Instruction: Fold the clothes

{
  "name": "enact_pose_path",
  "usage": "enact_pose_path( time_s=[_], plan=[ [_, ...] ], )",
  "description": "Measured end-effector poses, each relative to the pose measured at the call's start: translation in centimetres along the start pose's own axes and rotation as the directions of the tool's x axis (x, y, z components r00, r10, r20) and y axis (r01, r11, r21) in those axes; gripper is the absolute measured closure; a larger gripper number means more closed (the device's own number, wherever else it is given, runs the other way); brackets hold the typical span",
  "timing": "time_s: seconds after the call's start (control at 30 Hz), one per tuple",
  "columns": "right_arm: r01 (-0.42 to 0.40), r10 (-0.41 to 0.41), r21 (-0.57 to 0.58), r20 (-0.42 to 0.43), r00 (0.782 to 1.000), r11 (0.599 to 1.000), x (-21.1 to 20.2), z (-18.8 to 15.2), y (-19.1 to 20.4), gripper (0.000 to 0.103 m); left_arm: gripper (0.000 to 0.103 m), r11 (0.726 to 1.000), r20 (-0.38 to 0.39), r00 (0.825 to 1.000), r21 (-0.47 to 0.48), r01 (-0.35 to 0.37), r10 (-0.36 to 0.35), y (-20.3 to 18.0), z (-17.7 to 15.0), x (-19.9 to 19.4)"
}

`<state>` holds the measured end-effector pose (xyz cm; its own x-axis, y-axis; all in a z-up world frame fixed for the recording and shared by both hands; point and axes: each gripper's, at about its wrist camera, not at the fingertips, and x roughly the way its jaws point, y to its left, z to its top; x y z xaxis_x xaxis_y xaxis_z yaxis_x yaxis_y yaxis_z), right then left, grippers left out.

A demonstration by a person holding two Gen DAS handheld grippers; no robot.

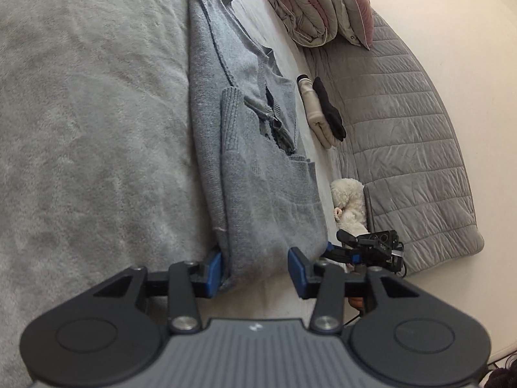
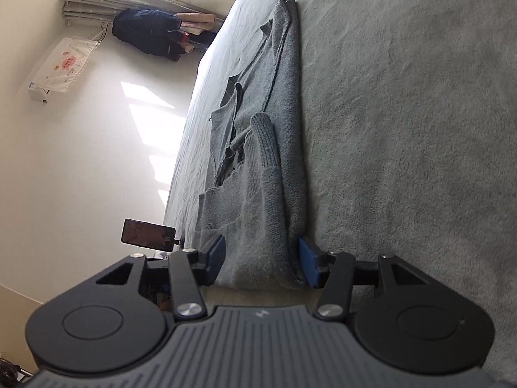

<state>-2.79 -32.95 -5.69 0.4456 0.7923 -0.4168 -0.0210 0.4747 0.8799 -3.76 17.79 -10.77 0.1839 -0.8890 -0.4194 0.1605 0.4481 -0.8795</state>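
Both hand-held grippers, left (image 1: pixel 255 270) and right (image 2: pixel 261 263), gape around the grey sweater's (image 1: pixel 258 174) end, gripping nothing; sleeves lie folded in, lengthwise folds apparently remaining.

The left gripper (image 1: pixel 255 271) has a ribbed grey housing behind the jaws with a small pale mark at its middle, flanked by two matt black round discs. From silver screws (image 1: pixel 185 323) at the housing's front corners, black link bars run forward to blue pads (image 1: pixel 299 266) on the inner faces of the jaws. The right gripper (image 2: pixel 261 260) is built alike: ribbed grey housing, black discs, silver screws, blue pads (image 2: pixel 308 265).
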Motion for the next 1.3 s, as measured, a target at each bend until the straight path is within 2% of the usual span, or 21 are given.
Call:
enact_pose_path(
  time_s=[0.07, 0.1, 0.2, 0.3, 0.37, 0.43, 0.53, 0.63, 0.77, 0.87, 1.03, 1.17, 1.3],
  plan=[
    [0.022, -0.022, -0.028, -0.015, 1.0, 0.999, 0.6, 0.1, 0.4, 0.054, 0.061, 1.0, -0.014, 1.0, 0.025, -0.017, 0.018, -0.2, 0.0, 0.2],
    [0.031, -0.032, -0.038, -0.024, 0.999, 0.999, 0.9, 0.1, 0.6, 0.056, 0.07, 0.999, -0.018, 0.999, 0.039, -0.035, 0.036, -0.2, 0.0, 0.3],
    [0.032, -0.034, -0.037, -0.052, 0.998, 0.999, 1.3, 0.2, 0.3, 0.075, 0.081, 0.997, -0.018, 0.998, 0.049, -0.057, 0.058, -0.3, -0.2, 0.3],
    [-0.019, 0.019, -0.003, -0.054, 0.998, 1.0, 0.9, 0.0, -0.4, 0.081, 0.086, 0.999, 0.0, 1.0, 0.036, -0.01, 0.01, -0.1, -0.1, -0.1],
    [-0.076, 0.076, 0.008, -0.032, 0.997, 0.997, 0.3, 0.2, -0.2, 0.084, 0.087, 0.998, 0.03, 0.998, 0.042, 0.052, -0.054, -0.2, 0.0, -0.5],
    [-0.125, 0.125, 0.01, -0.006, 0.992, 0.992, -0.3, 0.4, 0.3, 0.084, 0.09, 0.991, 0.079, 0.988, 0.044, 0.127, -0.13, -0.4, 0.3, -1.1],
    [-0.19, 0.189, 0.02, 0.05, 0.981, 0.982, -1.2, 1.0, 1.1, 0.085, 0.091, 0.971, 0.152, 0.959, 0.055, 0.233, -0.239, -0.7, 0.9, -1.9],
    [-0.223, 0.219, 0.024, 0.097, 0.971, 0.975, -1.4, 1.8, 2.1, 0.086, 0.091, 0.951, 0.226, 0.924, 0.075, 0.3, -0.31, -1.5, 2.0, -2.3],
    [-0.253, 0.244, 0.036, 0.16, 0.956, 0.967, -0.9, 3.1, 3.2, 0.087, 0.091, 0.923, 0.324, 0.867, 0.063, 0.379, -0.379, -1.9, 3.8, -1.9],
    [-0.27, 0.249, 0.072, 0.221, 0.943, 0.96, -0.9, 4.2, 2.9, 0.087, 0.092, 0.909, 0.406, 0.825, 0.036, 0.415, -0.392, -2.2, 5.2, -1.0],
    [-0.288, 0.227, 0.143, 0.336, 0.914, 0.947, -0.2, 6.2, 2.1, 0.088, 0.093, 0.901, 0.557, 0.756, -0.031, 0.432, -0.343, -1.8, 8.2, -0.1],
    [-0.297, 0.183, 0.22, 0.426, 0.886, 0.929, 1.0, 8.0, 0.5, 0.088, 0.093, 0.907, 0.674, 0.703, -0.115, 0.406, -0.229, -0.7, 10.1, 0.9],
    [-0.307, 0.13, 0.298, 0.492, 0.861, 0.904, 1.8, 8.8, -1.9, 0.084, 0.089, 0.914, 0.709, 0.701, -0.23, 0.335, -0.078, 0.8, 11.2, 1.7]
  ],
)
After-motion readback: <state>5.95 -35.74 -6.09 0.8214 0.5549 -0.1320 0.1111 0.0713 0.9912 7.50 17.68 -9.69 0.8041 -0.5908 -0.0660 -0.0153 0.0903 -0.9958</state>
